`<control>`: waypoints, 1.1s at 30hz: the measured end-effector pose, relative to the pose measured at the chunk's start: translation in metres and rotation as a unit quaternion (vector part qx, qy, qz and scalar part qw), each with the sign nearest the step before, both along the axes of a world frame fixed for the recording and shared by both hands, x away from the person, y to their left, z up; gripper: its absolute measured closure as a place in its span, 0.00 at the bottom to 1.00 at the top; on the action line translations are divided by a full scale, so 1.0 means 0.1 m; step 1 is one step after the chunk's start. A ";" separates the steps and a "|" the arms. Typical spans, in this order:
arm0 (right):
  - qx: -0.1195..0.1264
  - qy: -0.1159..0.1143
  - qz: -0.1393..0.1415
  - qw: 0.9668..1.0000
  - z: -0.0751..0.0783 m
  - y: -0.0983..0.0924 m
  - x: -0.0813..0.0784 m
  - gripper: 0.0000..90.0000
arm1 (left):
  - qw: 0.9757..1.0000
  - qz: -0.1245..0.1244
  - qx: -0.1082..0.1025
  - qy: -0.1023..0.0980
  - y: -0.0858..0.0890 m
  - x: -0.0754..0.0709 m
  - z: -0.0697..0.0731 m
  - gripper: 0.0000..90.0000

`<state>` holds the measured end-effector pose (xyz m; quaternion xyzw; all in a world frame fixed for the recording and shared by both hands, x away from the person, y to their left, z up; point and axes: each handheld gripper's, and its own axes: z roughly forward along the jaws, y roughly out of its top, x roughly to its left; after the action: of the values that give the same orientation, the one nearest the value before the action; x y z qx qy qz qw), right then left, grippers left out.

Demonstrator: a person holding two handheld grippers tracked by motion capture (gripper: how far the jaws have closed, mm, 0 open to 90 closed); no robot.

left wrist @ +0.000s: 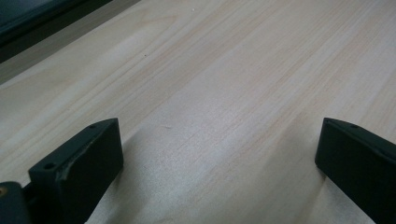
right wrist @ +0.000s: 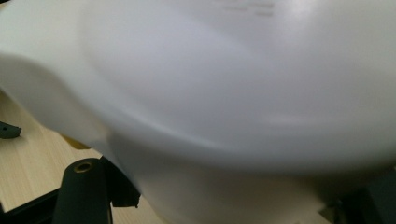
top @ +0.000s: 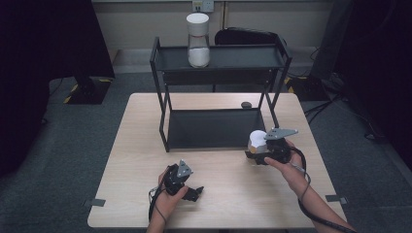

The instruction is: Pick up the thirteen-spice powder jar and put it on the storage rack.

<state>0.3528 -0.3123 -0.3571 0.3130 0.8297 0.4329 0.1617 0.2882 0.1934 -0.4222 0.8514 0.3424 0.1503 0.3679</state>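
We look down on a pale wooden table [top: 145, 160] where a person works a hand-held gripper in each hand. The left hand-held gripper [top: 194, 191] rests low near the front edge, its jaws spread wide over bare wood — nothing between them, as its own view [left wrist: 219, 154] confirms. The right hand-held gripper [top: 253, 151], at the table's right, is closed around a white jar [top: 257, 141], which sits just in front of the rack [top: 160, 87]; in the right gripper view the jar [right wrist: 233, 93] looms blurred and close. On the black two-tier rack's top shelf stands a second white-lidded jar [top: 198, 41] — clear-walled, part full of white. A small dark object [top: 246, 104] lies on the table behind the rack.
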 end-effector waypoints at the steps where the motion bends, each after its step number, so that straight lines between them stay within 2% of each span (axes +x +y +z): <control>1: -0.001 0.000 0.001 1.000 0.03 0.01 0.01 0.33 | 1.000 0.000 0.000 0.000 0.00 0.00 0.00 0.00; 10: 0.006 -0.002 0.013 1.000 0.28 0.12 0.15 0.33 | 1.000 0.000 0.000 0.000 0.00 0.00 0.00 0.00; 18: 0.001 -0.008 0.023 1.000 0.49 0.23 0.23 0.33 | 1.000 0.001 0.000 0.000 0.00 0.00 0.00 0.00; 33: 0.009 -0.013 0.026 1.000 0.86 0.33 0.38 0.33 | 1.000 0.002 0.000 0.000 0.00 -0.01 0.00 0.00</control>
<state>0.3904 -0.2788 -0.2708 0.2872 0.8313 0.4489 0.1582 0.2875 0.1931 -0.4222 0.8508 0.3436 0.1513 0.3678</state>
